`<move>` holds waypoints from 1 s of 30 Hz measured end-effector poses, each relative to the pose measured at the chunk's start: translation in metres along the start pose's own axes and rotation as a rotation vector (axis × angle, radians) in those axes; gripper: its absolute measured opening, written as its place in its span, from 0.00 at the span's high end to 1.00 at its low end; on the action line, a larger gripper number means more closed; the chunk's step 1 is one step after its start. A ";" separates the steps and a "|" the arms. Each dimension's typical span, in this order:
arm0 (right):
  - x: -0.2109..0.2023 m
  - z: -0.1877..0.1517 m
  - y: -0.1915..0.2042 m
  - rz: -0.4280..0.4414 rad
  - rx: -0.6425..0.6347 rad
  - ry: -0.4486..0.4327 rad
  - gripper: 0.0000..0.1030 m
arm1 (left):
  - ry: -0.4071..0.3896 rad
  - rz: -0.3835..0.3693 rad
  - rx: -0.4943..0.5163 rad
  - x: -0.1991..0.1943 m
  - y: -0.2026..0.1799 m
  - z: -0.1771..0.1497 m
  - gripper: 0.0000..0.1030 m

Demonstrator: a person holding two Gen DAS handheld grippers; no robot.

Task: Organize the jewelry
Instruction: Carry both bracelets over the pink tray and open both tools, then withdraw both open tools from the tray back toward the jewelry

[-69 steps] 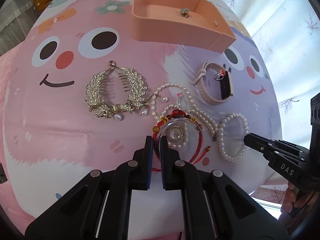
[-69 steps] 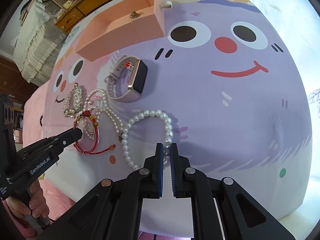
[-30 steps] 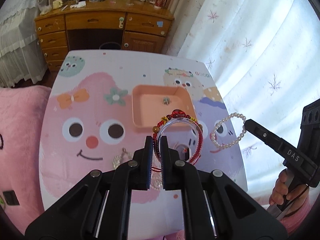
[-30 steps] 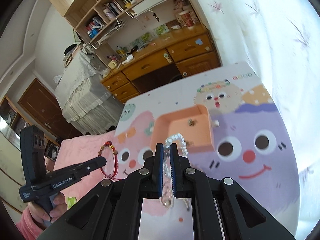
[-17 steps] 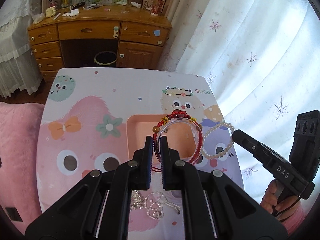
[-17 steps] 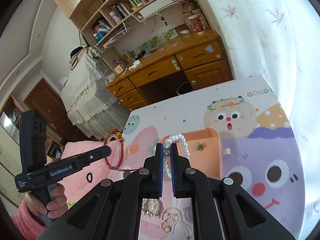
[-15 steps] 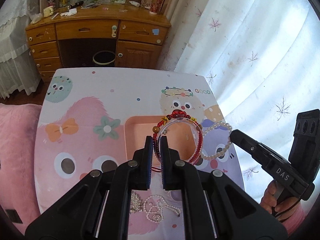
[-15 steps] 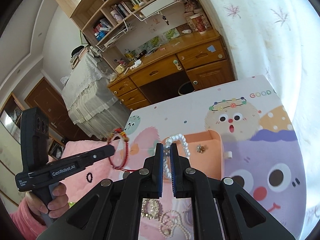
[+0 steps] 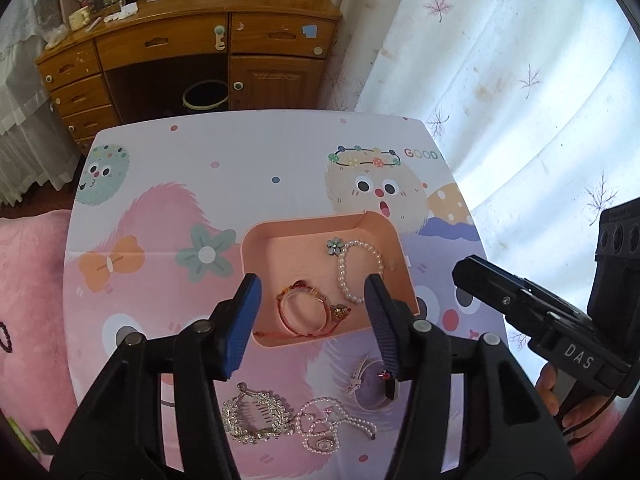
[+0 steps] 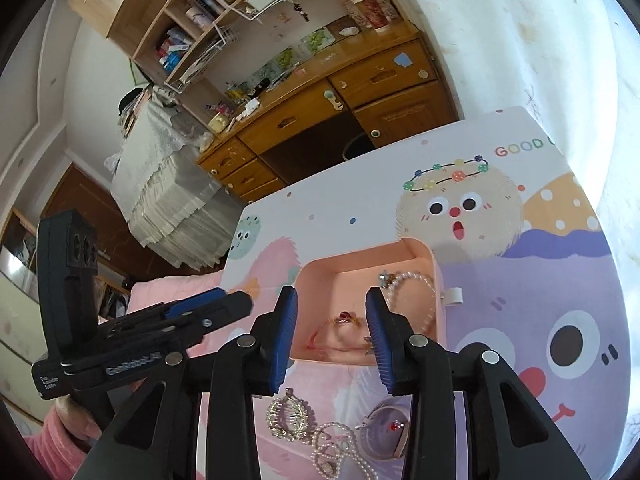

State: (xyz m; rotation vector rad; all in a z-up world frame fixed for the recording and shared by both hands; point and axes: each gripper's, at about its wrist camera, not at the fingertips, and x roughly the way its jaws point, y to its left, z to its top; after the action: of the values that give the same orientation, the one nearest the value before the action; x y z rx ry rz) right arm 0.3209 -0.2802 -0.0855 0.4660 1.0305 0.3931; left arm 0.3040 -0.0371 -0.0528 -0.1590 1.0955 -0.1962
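Both claws hang above the pink tray (image 9: 256, 248), which lies on the table (image 9: 160, 152) with its cartoon-printed cover.

Left claw (image 9: 310, 320): jaws opening, nothing between the pads. Directly beyond its tips, inside the tray, lies the red bead bracelet (image 9: 302, 312); the pearl bracelet (image 9: 358, 270) lies to the right of it, close to the tray's right wall, with a small flower earring (image 9: 333, 245) at its far end.

Right claw (image 10: 332, 340): jaws opening, likewise empty. The same tray (image 10: 316, 276) sits just beyond its tips.

Open room: the table's far half, beyond the tray, is bare printed cover up to the far edge. On the near side, under the claws, lie a rhinestone hair clip (image 9: 256, 416), a pearl necklace (image 9: 328, 428) and a watch (image 9: 376, 388), close together.

Writing: "GOOD" (image 9: 420, 154) is printed on the cover near the far right corner. The right claw's body reads "DAS" (image 9: 578, 356) in the left view; the left claw's body (image 10: 132, 368) carries lettering too blurred to read in the right view.

Only the right view shows the bookshelves (image 10: 200, 12) above the wooden dresser (image 10: 320, 108). Only the left view shows the curtain (image 9: 500, 80) at length.
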 end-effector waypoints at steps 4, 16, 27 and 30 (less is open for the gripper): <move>-0.008 -0.006 -0.012 -0.005 0.035 0.001 0.65 | -0.007 0.017 -0.037 -0.009 0.007 -0.005 0.51; -0.053 -0.091 -0.022 -0.032 0.100 0.031 0.50 | -0.010 0.051 -0.137 -0.059 0.027 -0.101 0.51; -0.090 -0.207 -0.005 -0.093 0.033 0.095 0.20 | 0.129 0.149 -0.231 -0.088 0.036 -0.237 0.41; -0.096 -0.235 0.013 -0.132 -0.090 0.100 0.17 | 0.139 0.149 -0.217 -0.096 0.031 -0.258 0.41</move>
State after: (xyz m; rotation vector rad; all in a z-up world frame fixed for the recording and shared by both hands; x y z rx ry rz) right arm 0.0683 -0.2759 -0.1109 0.2979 1.1288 0.3464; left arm 0.0336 0.0077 -0.0930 -0.2601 1.2615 0.0469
